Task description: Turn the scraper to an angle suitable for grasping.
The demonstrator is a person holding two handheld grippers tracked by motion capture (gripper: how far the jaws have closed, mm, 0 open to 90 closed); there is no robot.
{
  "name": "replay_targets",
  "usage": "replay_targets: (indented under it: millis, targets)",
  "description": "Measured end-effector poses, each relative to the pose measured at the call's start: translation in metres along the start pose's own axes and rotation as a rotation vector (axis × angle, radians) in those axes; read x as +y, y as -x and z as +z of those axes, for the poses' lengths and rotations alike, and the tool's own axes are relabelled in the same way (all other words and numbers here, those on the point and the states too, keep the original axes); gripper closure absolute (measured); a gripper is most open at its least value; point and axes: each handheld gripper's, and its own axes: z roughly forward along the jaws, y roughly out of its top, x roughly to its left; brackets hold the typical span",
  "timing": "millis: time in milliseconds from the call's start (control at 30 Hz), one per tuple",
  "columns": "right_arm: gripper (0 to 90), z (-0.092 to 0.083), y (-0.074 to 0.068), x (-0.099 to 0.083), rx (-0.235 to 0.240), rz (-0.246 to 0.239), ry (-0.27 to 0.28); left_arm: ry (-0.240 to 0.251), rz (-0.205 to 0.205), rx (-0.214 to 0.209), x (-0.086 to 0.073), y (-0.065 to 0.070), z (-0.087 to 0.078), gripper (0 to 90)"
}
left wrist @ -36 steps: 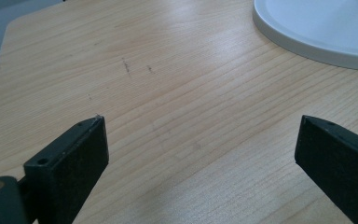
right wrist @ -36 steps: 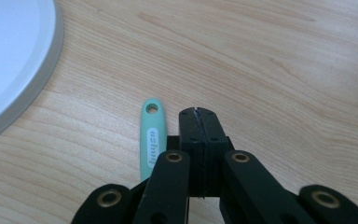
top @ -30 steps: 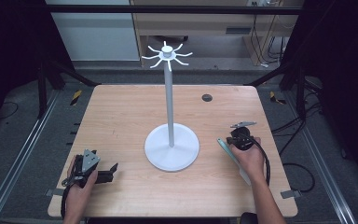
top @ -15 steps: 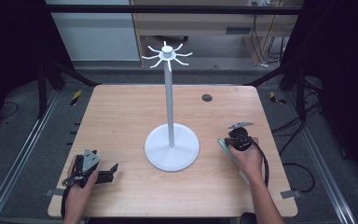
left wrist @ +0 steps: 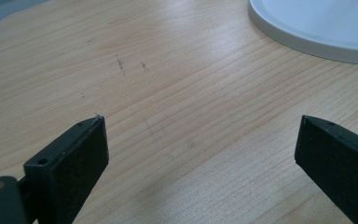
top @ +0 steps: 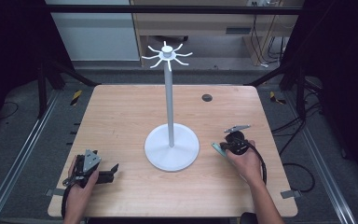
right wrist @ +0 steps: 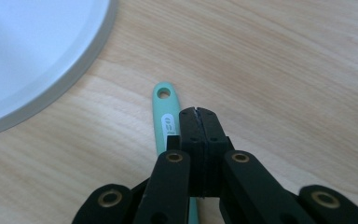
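Observation:
A white stand (top: 169, 105) with a round base (top: 182, 151) and a crown of hooks (top: 167, 53) rises from the table's middle. A mint-green utensil handle (right wrist: 162, 105) with a hanging hole lies on the wood right of the base (right wrist: 28, 56); the handle (top: 218, 149) is also in the high view. My right gripper (right wrist: 196, 115) is shut, jaws pressed flat together, right over the handle's near part and beside it; nothing sits between the pads. The right gripper (top: 225, 148) points down at the table. At the front left, my left gripper (top: 113, 172) rests open; the left gripper (left wrist: 200, 130) frames bare wood.
The wooden table (top: 121, 116) has a small black grommet (top: 207, 97) at the back right. The stand's base (left wrist: 317, 28) lies ahead and right of the left jaws. Dark frame legs and rails flank the table, and cables lie on the floor at right.
My right gripper has crept slightly left and nearer, toward the green handle. The left gripper has stayed put.

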Motion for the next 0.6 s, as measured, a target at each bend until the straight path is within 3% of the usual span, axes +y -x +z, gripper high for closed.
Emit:
replay_targets:
  millis: [367,600]
  targets:
    - [90.0,-0.008,-0.023,-0.004,0.060,-0.058,-0.029,0.001,0.001,0.001,0.000,0.000,0.000,2.4]
    - [90.0,-0.017,-0.028,0.002,0.034,-0.113,-0.025,0.003,-0.003,0.002,0.000,0.000,0.000,2.4]
